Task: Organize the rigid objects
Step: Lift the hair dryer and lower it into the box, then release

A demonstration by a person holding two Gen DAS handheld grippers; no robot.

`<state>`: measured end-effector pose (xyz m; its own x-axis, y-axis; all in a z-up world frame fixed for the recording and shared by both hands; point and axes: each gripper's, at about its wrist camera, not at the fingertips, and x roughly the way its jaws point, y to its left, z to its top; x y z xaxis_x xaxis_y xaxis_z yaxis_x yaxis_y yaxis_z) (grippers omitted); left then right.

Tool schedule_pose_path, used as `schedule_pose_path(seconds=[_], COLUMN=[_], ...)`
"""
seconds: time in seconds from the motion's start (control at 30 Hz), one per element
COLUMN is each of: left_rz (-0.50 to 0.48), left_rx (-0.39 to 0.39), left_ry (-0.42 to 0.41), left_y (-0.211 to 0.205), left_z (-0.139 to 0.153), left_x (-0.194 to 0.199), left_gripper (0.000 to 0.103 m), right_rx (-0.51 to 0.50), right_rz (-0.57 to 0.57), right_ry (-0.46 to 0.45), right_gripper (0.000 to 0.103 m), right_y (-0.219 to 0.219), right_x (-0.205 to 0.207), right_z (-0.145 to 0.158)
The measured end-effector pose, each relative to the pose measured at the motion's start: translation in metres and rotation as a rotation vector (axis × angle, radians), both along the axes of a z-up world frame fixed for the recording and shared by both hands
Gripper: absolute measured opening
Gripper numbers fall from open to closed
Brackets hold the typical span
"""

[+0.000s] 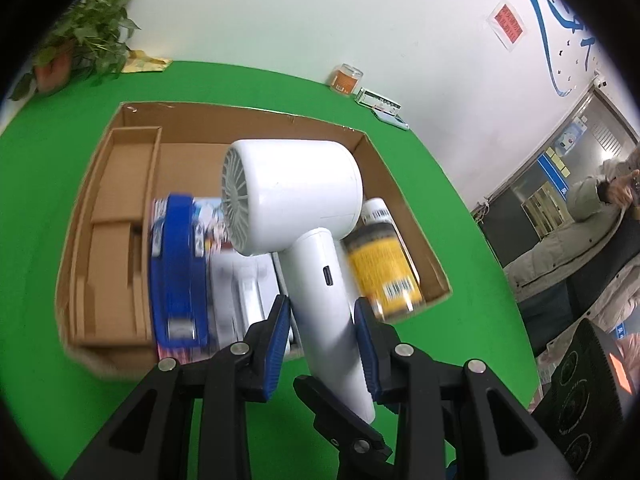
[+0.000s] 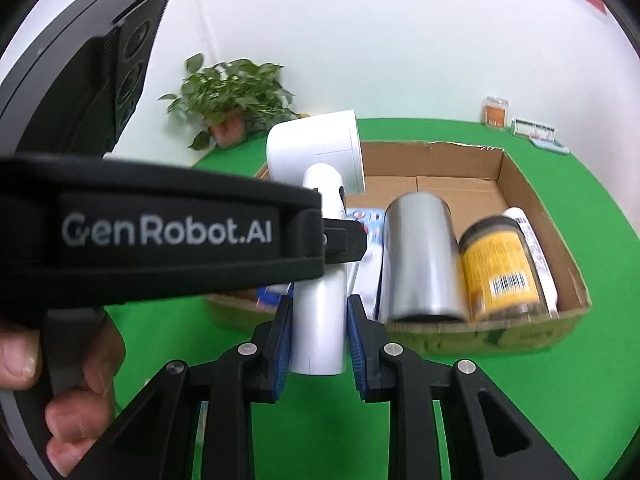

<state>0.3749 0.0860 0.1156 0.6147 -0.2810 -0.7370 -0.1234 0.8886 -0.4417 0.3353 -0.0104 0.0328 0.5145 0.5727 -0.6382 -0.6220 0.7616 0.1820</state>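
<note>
A white hair dryer (image 1: pixel 292 188) hangs above an open cardboard box (image 1: pixel 248 118) on the green table. My left gripper (image 1: pixel 322 306) is shut on its handle, blue pads (image 1: pixel 280 332) pressed to both sides. In the right wrist view my right gripper (image 2: pixel 319 308) is shut on the lower end of the same handle (image 2: pixel 320 320), while the left gripper (image 2: pixel 344 240) clamps it higher up. The box holds a blue item on a printed pack (image 1: pixel 178 268), a silver can (image 2: pixel 420 256), a yellow-labelled jar (image 2: pixel 500 268) and a white tube (image 2: pixel 536 256).
A cardboard insert (image 1: pixel 128 176) fills the box's left side. A potted plant (image 2: pixel 232 96), an orange jar (image 2: pixel 496 110) and a small flat pack (image 2: pixel 534 128) stand along the wall. A person in a pale coat (image 1: pixel 580 240) is off to the right. A hand (image 2: pixel 76 408) grips the left tool.
</note>
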Motion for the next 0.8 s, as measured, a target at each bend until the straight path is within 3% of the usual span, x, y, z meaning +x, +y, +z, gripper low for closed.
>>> schedule_pose_path(seconds=[0.2, 0.47, 0.53, 0.63, 0.67, 0.73, 0.8], left_rz=[-0.031, -0.044, -0.025, 0.001, 0.007, 0.050, 0.098], left_rx=[-0.058, -0.080, -0.075, -0.089, -0.083, -0.011, 0.102], left_ry=[0.095, 0.191, 0.203, 0.128, 0.110, 0.043, -0.062], left_y=[0.022, 0.025, 0.025, 0.032, 0.033, 0.037, 0.036], left_z=[-0.033, -0.070, -0.071, -0.056, -0.050, -0.029, -0.005], left_x=[0.048, 0.063, 0.062, 0.055, 0.051, 0.034, 0.009], left_gripper=[0.031, 0.032, 0.032, 0.037, 0.048, 0.059, 0.065], right_rx=[-0.021, -0.052, -0.050, -0.043, -0.046, -0.026, 0.004], right_rz=[-0.036, -0.053, -0.052, -0.053, -0.058, -0.053, -0.050], right_ry=[0.111, 0.221, 0.229, 0.223, 0.209, 0.177, 0.078], right_gripper=[0.024, 0.024, 0.025, 0.026, 0.031, 0.050, 0.095], right_y=[0.022, 0.037, 0.040, 0.038, 0.033, 0.029, 0.021], right_x=[0.050, 0.082, 0.099, 0.096, 0.092, 0.088, 0.072], right_z=[-0.014, -0.052, -0.056, -0.063, -0.059, -0.054, -0.043])
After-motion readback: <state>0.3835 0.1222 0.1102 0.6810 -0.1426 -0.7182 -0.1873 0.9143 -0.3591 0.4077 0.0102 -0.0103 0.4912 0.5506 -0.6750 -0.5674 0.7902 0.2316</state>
